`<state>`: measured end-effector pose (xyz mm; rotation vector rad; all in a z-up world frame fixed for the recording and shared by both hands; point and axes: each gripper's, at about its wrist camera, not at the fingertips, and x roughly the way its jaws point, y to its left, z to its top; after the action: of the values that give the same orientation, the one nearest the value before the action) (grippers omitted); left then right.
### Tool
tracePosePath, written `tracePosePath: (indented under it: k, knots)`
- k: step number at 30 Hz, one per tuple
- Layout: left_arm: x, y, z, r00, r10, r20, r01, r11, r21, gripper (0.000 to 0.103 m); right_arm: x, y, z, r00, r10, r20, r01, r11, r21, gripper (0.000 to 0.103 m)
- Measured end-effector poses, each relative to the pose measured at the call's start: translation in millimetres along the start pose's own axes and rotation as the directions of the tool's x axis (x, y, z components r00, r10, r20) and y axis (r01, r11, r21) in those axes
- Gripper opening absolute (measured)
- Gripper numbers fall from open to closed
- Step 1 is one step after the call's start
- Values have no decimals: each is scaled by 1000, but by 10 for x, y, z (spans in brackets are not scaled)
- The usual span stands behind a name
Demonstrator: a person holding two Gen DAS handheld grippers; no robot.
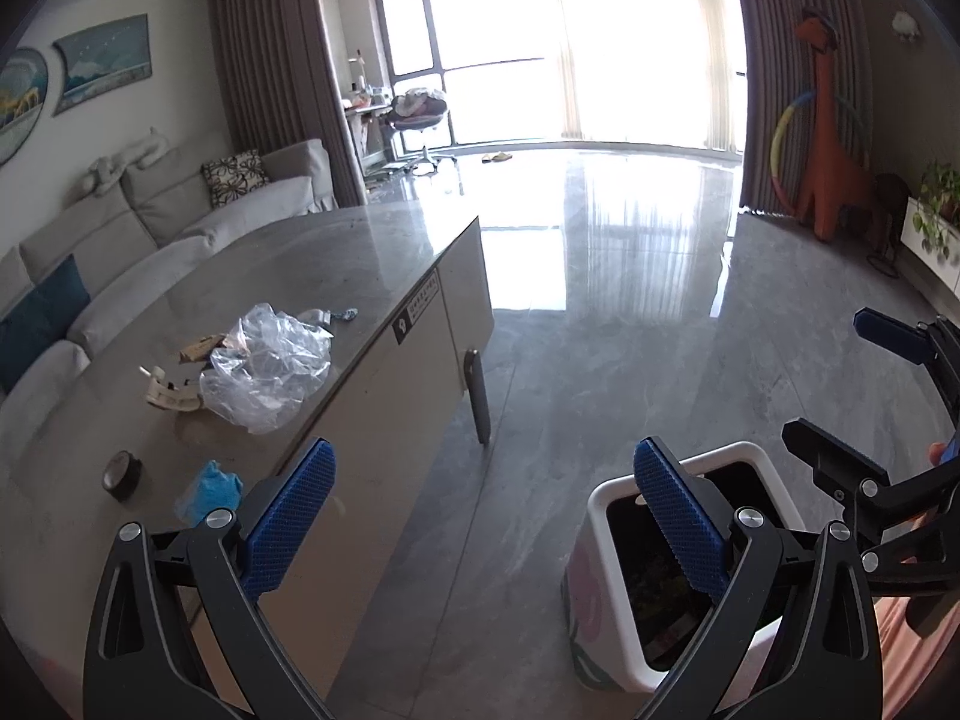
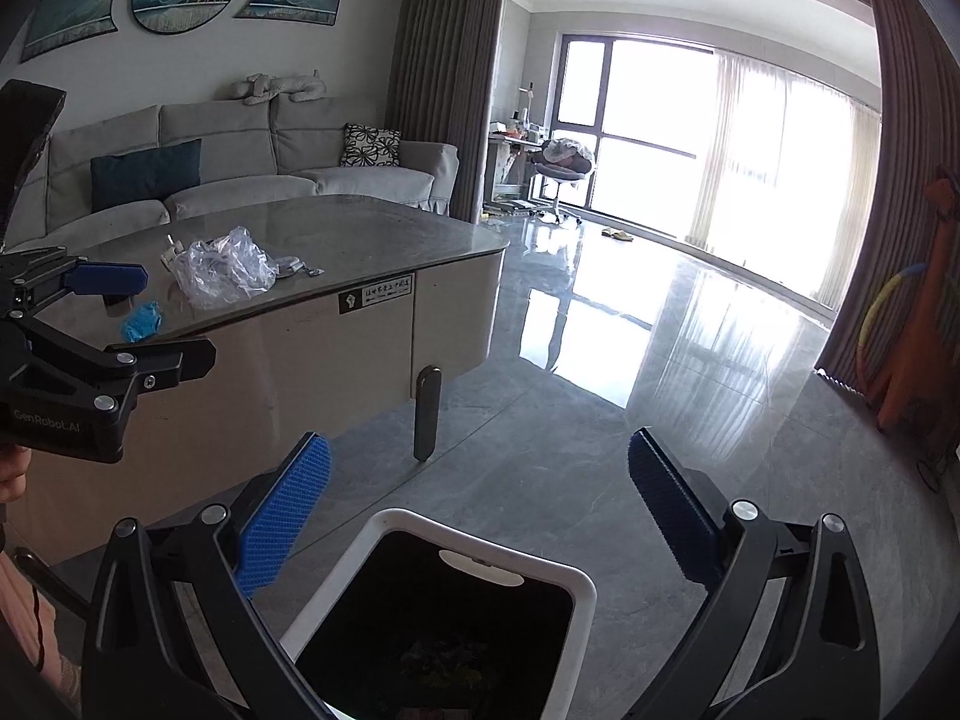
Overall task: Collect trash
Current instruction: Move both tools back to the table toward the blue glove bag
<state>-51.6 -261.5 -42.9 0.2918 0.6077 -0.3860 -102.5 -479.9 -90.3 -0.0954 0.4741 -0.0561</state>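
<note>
Trash lies on the grey table (image 1: 336, 252): a crumpled clear plastic bag (image 1: 267, 369), a blue wad (image 1: 210, 492), a black tape roll (image 1: 123, 474), a white plastic piece (image 1: 168, 393) and brown scraps (image 1: 201, 348). A white bin (image 1: 606, 594) stands on the floor beside the table. My left gripper (image 1: 486, 504) is open and empty, between table edge and bin. My right gripper (image 2: 480, 504) is open and empty, right above the bin (image 2: 480, 534). The bag (image 2: 225, 267) and blue wad (image 2: 141, 321) also show in the right wrist view.
A grey sofa (image 2: 240, 180) stands behind the table. The table leg (image 1: 477, 396) is near the bin. Polished grey floor (image 1: 600, 300) stretches to the window. An orange dinosaur toy (image 1: 831, 168) and a hoop stand at the right wall.
</note>
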Motion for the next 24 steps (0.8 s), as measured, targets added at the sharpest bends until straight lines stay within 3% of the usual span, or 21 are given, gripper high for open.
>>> tracePosePath:
  k: [24]
  knots:
    - [108, 1059, 7, 997, 81, 4, -80, 990, -114, 99, 340, 786, 583, 994, 100, 39, -94, 988, -123, 99]
